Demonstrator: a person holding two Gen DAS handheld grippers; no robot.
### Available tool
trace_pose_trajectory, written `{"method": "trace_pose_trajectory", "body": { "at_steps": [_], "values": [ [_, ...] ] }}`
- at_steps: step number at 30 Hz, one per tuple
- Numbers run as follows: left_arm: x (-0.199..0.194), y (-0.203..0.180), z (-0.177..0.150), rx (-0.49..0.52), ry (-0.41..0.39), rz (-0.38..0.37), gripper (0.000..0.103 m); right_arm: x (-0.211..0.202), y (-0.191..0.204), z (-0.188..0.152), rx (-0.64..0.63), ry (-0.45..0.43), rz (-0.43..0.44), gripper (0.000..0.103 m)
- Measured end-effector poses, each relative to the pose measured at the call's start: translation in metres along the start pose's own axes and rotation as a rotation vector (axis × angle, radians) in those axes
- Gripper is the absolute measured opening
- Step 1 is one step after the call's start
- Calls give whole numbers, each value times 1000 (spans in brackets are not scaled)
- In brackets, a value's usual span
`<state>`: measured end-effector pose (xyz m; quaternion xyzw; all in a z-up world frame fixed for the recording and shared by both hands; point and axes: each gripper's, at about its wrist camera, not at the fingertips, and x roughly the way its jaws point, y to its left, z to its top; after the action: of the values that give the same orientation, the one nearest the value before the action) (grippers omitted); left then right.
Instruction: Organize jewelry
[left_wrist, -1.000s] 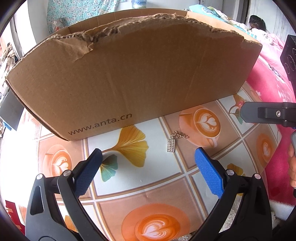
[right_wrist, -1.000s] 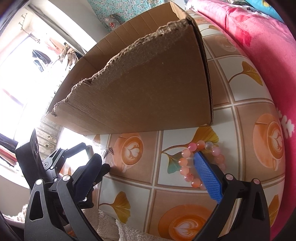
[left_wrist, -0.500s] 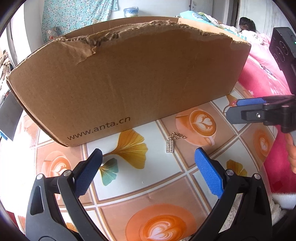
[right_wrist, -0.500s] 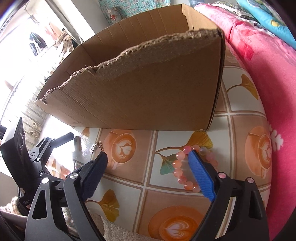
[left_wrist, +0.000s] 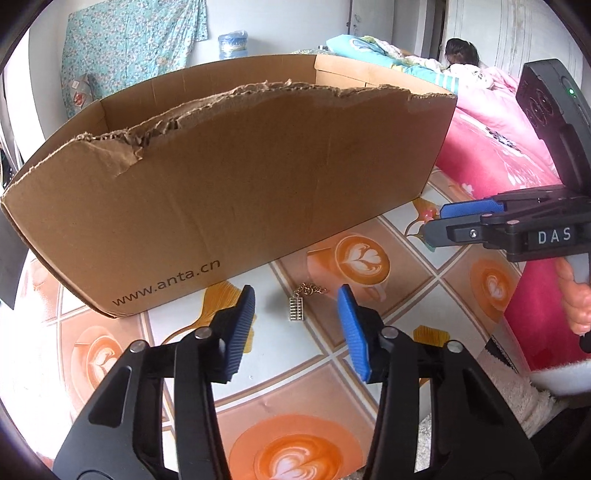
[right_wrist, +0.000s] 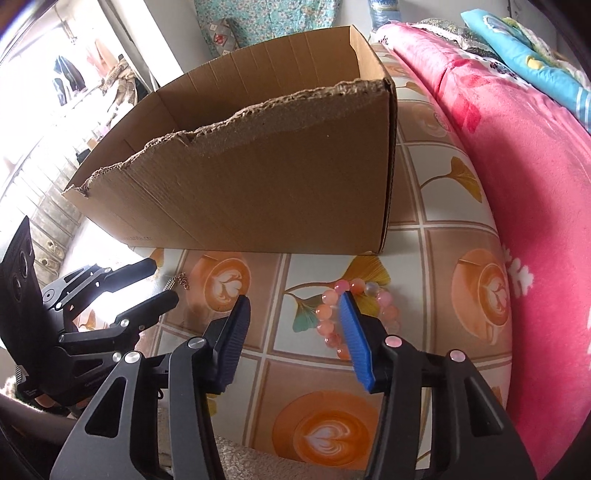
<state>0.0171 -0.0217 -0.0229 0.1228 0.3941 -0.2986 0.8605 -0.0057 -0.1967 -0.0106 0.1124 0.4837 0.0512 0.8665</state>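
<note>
Two matching black plastic handheld grippers here: the left gripper (left_wrist: 297, 295) shows ribbed blue rubber pads (left_wrist: 350, 325) on angular scissor-like arms, silver rivets (left_wrist: 388, 332) at every pivot; the right gripper (right_wrist: 293, 309) looks identical, and from the left camera its side carries white "DAS" lettering (left_wrist: 554, 235) and a green indicator light (left_wrist: 571, 91)
</note>
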Motion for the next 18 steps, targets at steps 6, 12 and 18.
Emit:
{"method": "trace_pose_trajectory", "body": {
  "at_steps": [6,12,18],
  "values": [
    [9,0,9,43,21,35,24,5,5,-5,-10,3,-10,42],
    [11,-6,11,81,31,30,7,6,7,-6,-25,2,-23,38],
    [7,-4,12,74,30,3,6,8,11,-3,-55,10,-61,34]
  ]
}}
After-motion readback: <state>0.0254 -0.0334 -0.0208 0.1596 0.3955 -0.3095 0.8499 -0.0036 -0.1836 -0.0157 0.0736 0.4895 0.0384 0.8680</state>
